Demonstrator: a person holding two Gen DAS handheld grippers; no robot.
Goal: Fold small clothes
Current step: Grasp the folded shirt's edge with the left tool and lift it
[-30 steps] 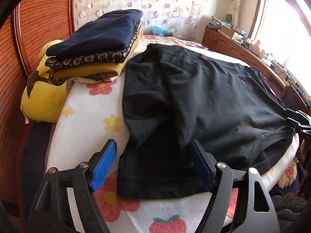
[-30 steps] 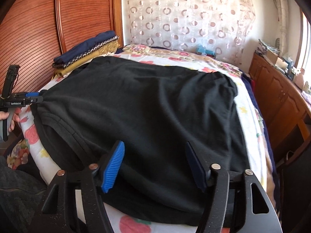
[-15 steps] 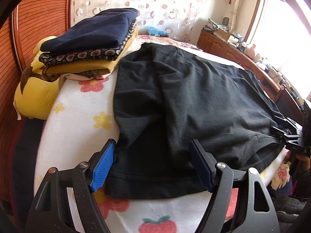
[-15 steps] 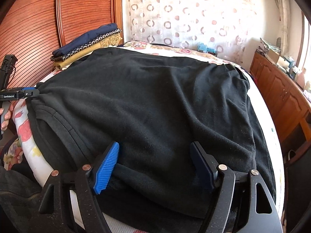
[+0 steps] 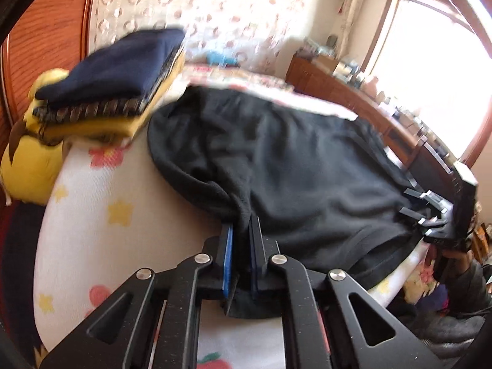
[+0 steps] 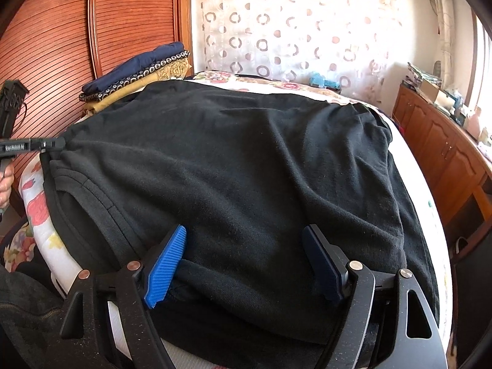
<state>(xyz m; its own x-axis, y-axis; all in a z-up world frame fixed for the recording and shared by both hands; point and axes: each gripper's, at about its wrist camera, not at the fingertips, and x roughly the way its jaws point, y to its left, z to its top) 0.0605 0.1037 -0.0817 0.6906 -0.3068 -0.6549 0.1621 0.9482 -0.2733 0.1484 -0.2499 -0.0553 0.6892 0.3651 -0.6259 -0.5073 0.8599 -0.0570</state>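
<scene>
Black T-shirt (image 6: pixel 246 166) grasp step: left gripper (image 5: pixel 241 258) just closed, pinching sleeve; right gripper (image 6: pixel 246 264) fingers spread, straddling 6 o'clock sleeve; must close next.

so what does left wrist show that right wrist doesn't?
Left wrist only: the left gripper close up, jaws having just closed, pinching the black shirt's edge; a yellow plush toy under the folded stack.
Right wrist only: the right gripper's open jaws straddling the shirt's near edge, and the ribbed neckline.
Both: the shirt spread on the floral bedsheet, the stack, the patterned curtain, the wooden cabinets.
</scene>
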